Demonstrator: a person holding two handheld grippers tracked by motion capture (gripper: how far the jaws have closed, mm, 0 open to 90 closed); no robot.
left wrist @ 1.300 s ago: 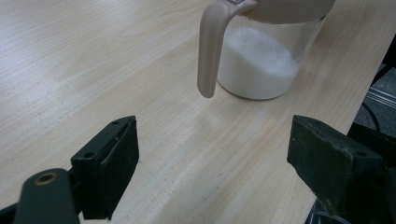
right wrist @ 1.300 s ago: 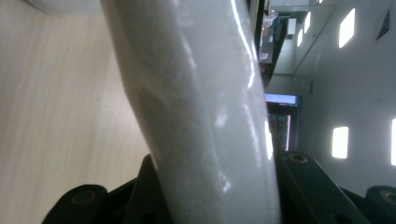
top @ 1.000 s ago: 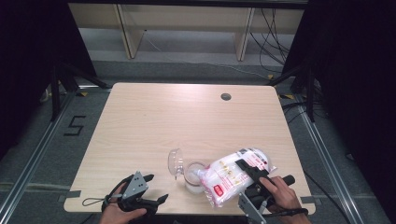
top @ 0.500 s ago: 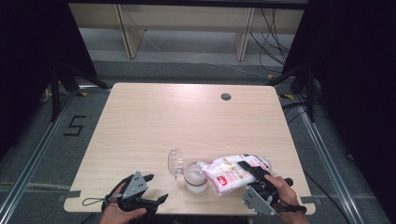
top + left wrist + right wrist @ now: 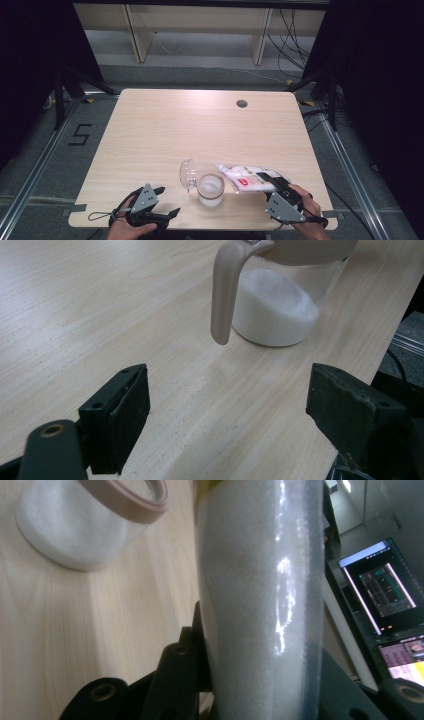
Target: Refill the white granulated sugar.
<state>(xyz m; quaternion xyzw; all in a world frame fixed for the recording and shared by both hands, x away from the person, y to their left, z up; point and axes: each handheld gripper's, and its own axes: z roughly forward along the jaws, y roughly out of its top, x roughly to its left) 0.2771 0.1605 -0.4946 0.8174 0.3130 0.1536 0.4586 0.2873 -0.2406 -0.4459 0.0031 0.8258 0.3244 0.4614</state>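
Bag (image 5: 247,179) of white granules is clamped in the right gripper (image 5: 274,183), whose jaws have just been closing on it, tipped toward the jar (image 5: 210,188). Keep its mouth over the jar rim and pour slowly. Left gripper (image 5: 162,202) sits wide open, empty, left of the jar.

place: lab/recording rig | cues: bare wood table (image 5: 150,130), black curtains (image 5: 380,75), floor rails (image 5: 30,180), monitors (image 5: 385,585)

Even overhead light, dark surroundings, blurred close-ups.
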